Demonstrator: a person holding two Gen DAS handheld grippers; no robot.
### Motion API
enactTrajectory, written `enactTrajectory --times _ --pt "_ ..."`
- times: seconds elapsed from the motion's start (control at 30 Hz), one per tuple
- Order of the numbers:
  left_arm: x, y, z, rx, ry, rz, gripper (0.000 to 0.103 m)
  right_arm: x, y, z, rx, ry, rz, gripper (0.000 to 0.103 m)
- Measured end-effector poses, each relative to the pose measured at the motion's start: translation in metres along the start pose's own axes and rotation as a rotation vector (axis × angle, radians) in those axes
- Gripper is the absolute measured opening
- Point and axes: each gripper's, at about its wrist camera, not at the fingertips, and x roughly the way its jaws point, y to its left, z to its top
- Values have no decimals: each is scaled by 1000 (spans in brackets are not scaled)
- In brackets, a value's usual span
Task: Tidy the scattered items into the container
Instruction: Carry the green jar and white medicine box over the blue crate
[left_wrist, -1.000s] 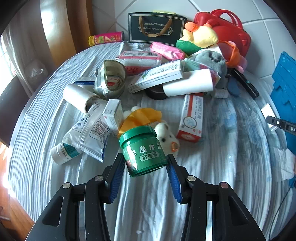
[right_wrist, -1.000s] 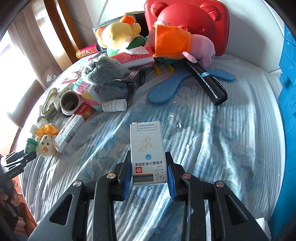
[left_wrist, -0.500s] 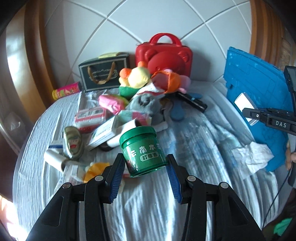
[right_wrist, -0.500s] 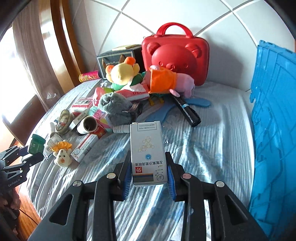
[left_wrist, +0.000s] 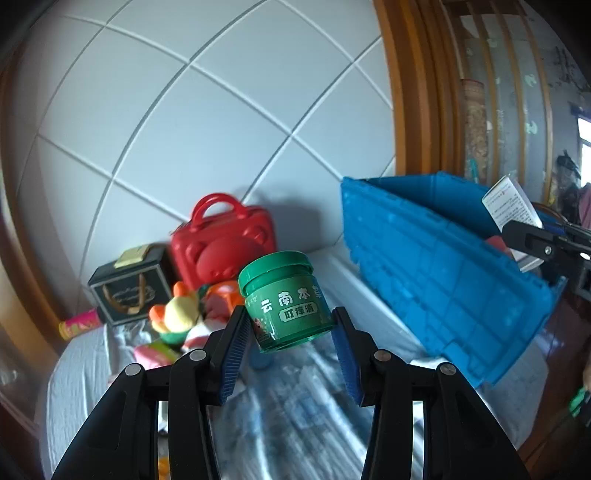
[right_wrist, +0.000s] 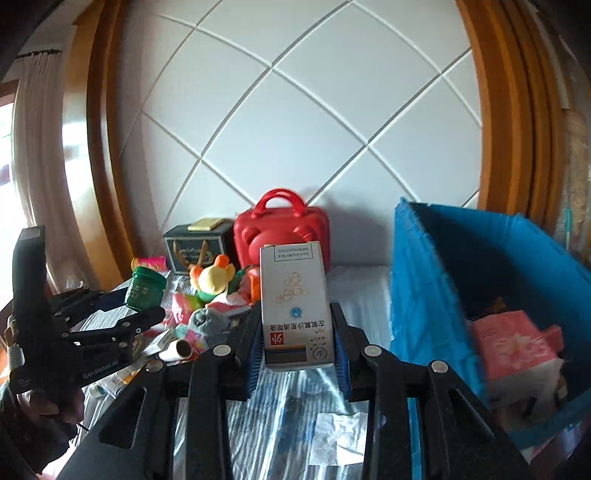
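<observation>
We carry both loads high so they clear the blue crate's (right_wrist: 424, 295) wall: our left gripper (left_wrist: 291, 332) clamps the green jar (left_wrist: 286, 299), our right gripper (right_wrist: 297, 345) pinches the white box (right_wrist: 293, 306). The crate sits right, seemingly part-filled.

The jar (left_wrist: 286, 301) is green with pale lettering, the carton (right_wrist: 293, 306) white with a red mark and dark band, and the crate (left_wrist: 436, 280) bright blue. The bed sheet (left_wrist: 291, 402) is white with faded blue print, the case (left_wrist: 221, 240) red, the wall (left_wrist: 192, 122) white with diagonal grooves, the fingers (left_wrist: 233, 356) black with blue pads
</observation>
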Motion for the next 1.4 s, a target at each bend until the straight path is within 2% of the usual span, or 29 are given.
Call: enactTrajectory --times 0.17,0.33,0.47,0.67,0.8,1.13,1.4 --pt "-7 -72 53 58 -91 -92 45 -48 -52 17 45 -74 -135 32" --pt "2 -150 92 67 -123 -144 45 -85 -118 31 73 -115 -236 32" --pt "14 -207 113 74 -139 -155 45 -107 -172 34 105 -135 -262 32" --pt "24 -265 129 88 -148 -112 45 -122 -236 27 125 -140 -254 32" --pt "30 -280 136 69 -133 -82 45 -119 -268 28 143 -139 -230 32" --pt "36 -291 141 62 -123 -16 45 -106 -297 29 150 -129 -233 32" --pt "43 -294 138 63 -93 4 45 -95 -311 30 153 -114 -226 32"
